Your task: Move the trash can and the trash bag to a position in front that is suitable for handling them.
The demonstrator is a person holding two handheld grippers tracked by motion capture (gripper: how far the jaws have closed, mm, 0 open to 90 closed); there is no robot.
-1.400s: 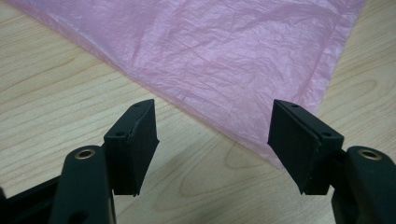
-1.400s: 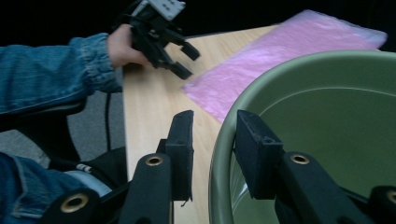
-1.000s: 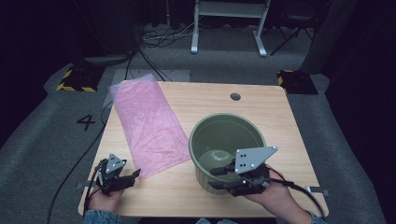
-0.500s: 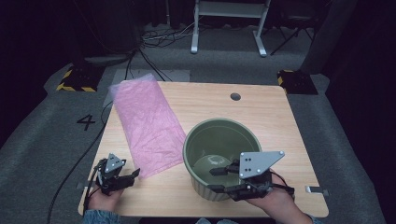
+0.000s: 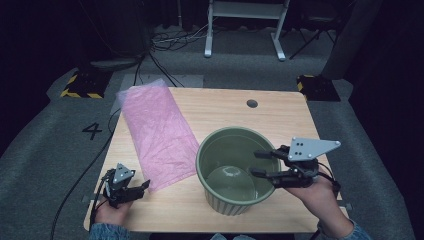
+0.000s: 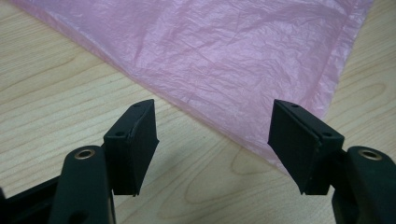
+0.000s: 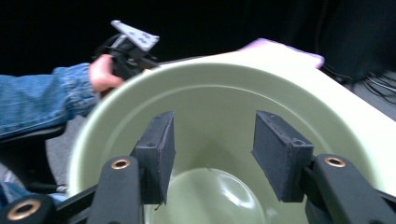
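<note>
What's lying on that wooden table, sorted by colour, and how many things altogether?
Pink: 1, the crinkled pink plastic bag
Green: 1, the big round ribbed green pot
Total: 2

On the worktop point(image 5: 280, 120) the pot point(image 5: 235, 175) stands near the front edge, right of centre. The bag point(image 5: 157, 135) lies flat to its left, running back to the far left corner. The left gripper point(image 5: 142, 186) sits just before the bag's near end; the right gripper point(image 5: 260, 164) reaches over the pot's right rim.
</note>
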